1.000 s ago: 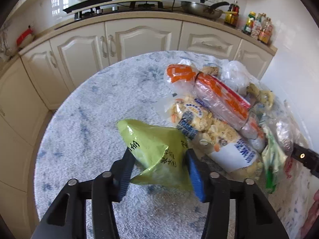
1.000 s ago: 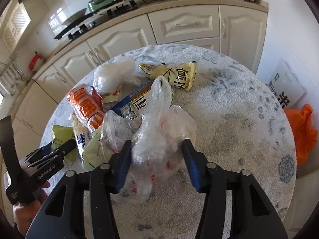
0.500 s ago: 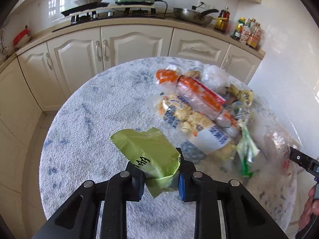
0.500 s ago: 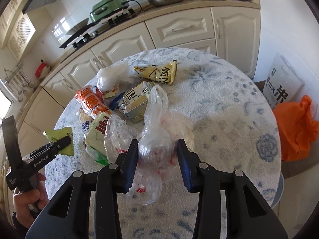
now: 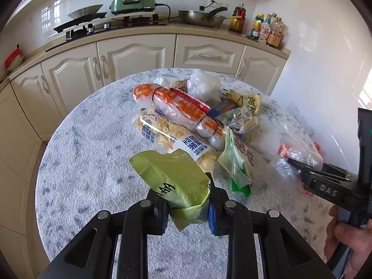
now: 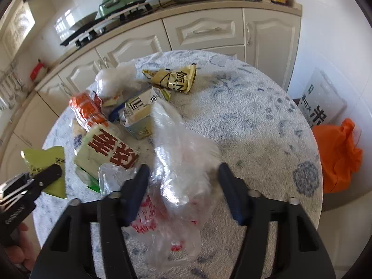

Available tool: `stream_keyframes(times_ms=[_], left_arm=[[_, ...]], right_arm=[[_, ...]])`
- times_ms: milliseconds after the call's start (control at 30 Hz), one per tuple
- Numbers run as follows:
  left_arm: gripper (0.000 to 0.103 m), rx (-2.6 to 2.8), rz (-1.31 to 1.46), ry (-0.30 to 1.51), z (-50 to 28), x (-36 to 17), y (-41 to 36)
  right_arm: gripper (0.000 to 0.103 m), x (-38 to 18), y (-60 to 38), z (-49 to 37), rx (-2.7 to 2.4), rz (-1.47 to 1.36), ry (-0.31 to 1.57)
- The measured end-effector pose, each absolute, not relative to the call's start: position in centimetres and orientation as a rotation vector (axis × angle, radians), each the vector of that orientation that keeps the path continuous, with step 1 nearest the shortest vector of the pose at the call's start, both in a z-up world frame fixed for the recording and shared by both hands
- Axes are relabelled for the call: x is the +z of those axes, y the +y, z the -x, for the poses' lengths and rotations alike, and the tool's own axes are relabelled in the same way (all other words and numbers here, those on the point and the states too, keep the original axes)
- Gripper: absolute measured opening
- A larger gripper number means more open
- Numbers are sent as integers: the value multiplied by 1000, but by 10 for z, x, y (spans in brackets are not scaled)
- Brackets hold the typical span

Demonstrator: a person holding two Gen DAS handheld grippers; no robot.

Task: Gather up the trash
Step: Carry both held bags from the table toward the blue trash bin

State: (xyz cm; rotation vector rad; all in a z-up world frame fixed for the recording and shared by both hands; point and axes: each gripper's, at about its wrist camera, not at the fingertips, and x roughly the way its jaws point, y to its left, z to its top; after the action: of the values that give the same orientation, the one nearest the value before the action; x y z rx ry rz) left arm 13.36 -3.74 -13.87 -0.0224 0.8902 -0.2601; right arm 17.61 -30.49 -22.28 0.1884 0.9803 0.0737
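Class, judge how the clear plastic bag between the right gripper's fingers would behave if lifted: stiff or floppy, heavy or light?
The clear plastic bag is thin and crumpled, so it would likely sag limply. You can see through it to little inside, so it is probably very light. The right gripper stands open around it; the glossy film might slip from a loose pinch.

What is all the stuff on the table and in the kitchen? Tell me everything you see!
green wrapper: 1, green, pinched in the left gripper
clear plastic bag: 1, clear with red print, between the right gripper's fingers
orange package: 1, orange and clear, on the pile
noodle bag: 1, clear with blue print, under the orange package
yellow wrapper: 1, yellow, far side of table
carton: 1, pale, mid pile
table: 1, white and blue, round
orange bag: 1, orange, on the floor
wok: 1, metal, on the counter
left gripper: 1, black, shut
right gripper: 1, black, open
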Motion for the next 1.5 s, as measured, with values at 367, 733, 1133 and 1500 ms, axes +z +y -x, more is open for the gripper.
stream_keyframes(times_ms=[367, 733, 1133, 1500], left_arm=[[22, -346, -22, 844, -119, -110, -69], [22, -639, -113, 758, -101, -62, -185], [22, -1043, -276, 977, -82, -130, -386], [23, -1062, -490, 1241, -101, -251, -516]], right_arm=[[39, -201, -339, -140, 125, -291, 919], [39, -142, -439, -78, -12, -382, 759], [39, -229, -607, 16, -401, -629, 853], [39, -344, -685, 41, -510, -860, 979]])
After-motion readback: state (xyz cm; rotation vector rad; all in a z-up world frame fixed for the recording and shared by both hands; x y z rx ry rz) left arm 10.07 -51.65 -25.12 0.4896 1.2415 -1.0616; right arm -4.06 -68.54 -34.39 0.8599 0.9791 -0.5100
